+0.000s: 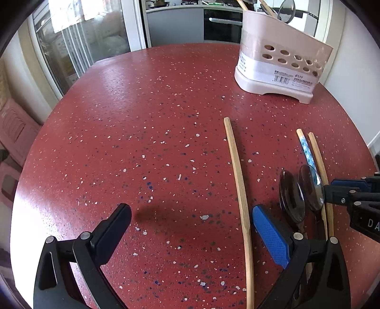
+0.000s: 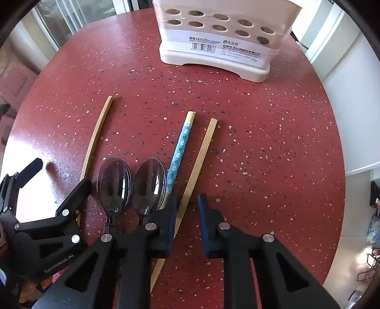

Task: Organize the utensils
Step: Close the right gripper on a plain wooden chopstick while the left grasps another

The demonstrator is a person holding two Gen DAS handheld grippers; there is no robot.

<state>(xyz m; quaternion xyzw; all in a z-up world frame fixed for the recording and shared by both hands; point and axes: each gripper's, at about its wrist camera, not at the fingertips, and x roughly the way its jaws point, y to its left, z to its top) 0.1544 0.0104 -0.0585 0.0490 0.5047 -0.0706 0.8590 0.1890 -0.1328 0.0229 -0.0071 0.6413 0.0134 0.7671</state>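
On the red speckled table [image 2: 261,142] lie a plain chopstick [image 2: 95,140] at the left, two dark spoons [image 2: 114,183] [image 2: 149,185], a blue-patterned chopstick [image 2: 181,145] and another plain chopstick [image 2: 199,161]. My right gripper [image 2: 187,225] is open, its fingers either side of the right plain chopstick, not gripping it. My left gripper [image 1: 192,228] is open and empty; the left plain chopstick [image 1: 237,171] lies just inside its right finger [image 1: 270,235]. The pink-white utensil holder [image 2: 220,38] stands at the far side; it also shows in the left wrist view [image 1: 280,61].
The holder has spoons and chopsticks in it [image 1: 285,10]. The left gripper shows at the left edge of the right wrist view [image 2: 47,214]. A glass door [image 1: 78,47] and kitchen units lie beyond the table's far edge.
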